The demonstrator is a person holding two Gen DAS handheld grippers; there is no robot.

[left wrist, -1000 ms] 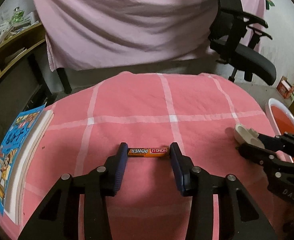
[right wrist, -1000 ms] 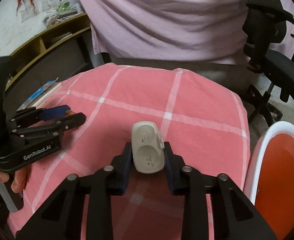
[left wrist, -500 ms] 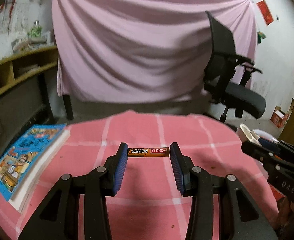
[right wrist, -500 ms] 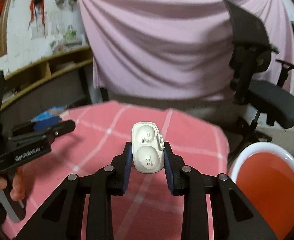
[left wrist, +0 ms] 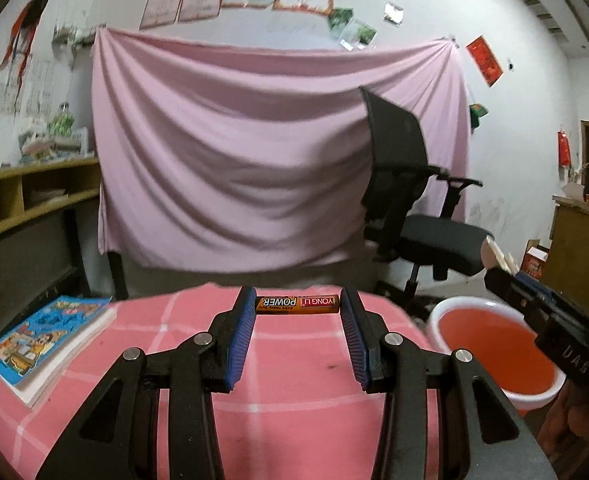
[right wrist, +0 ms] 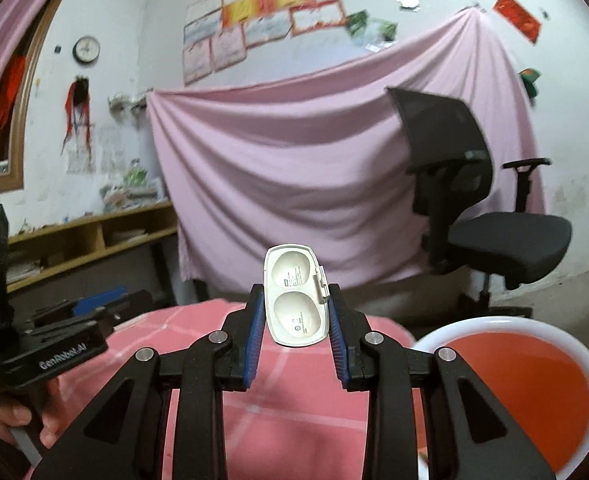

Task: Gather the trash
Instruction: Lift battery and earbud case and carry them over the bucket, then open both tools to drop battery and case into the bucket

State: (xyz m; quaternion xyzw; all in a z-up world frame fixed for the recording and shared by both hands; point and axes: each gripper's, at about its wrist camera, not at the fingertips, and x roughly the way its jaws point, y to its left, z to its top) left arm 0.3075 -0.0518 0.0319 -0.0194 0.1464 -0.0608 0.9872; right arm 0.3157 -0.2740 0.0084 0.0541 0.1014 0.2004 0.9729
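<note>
Carrying now: both hands are loaded, each pinching one piece of trash above the pink checked table [left wrist: 294, 400].
Book: a blue book [left wrist: 48, 344] lies flat at the table's left edge, well apart from everything else, and looks like no part of this job.
Left gripper: the left gripper [left wrist: 297, 312] is clamped on a battery [left wrist: 297, 304], one pad on each end.
Battery axis: it runs crosswise, spanning the gap between the pads, held clear above the cloth.
Right gripper: the right gripper [right wrist: 294, 312] pinches a white case [right wrist: 296, 300] by its long sides.
Case axis: its length points away along the fingers, the far end poking out past the tips.
Basin: a red basin with a white rim [right wrist: 506, 322] sits low, off the table's right edge.
Which way: from both grippers it lies down and to the right.
Nearer hand: the right one, I'd say; the basin sits just beside its fingers.
Left's path: it likely has to cross to the right past the other gripper [left wrist: 550, 320], so crowding is the risk.
</note>
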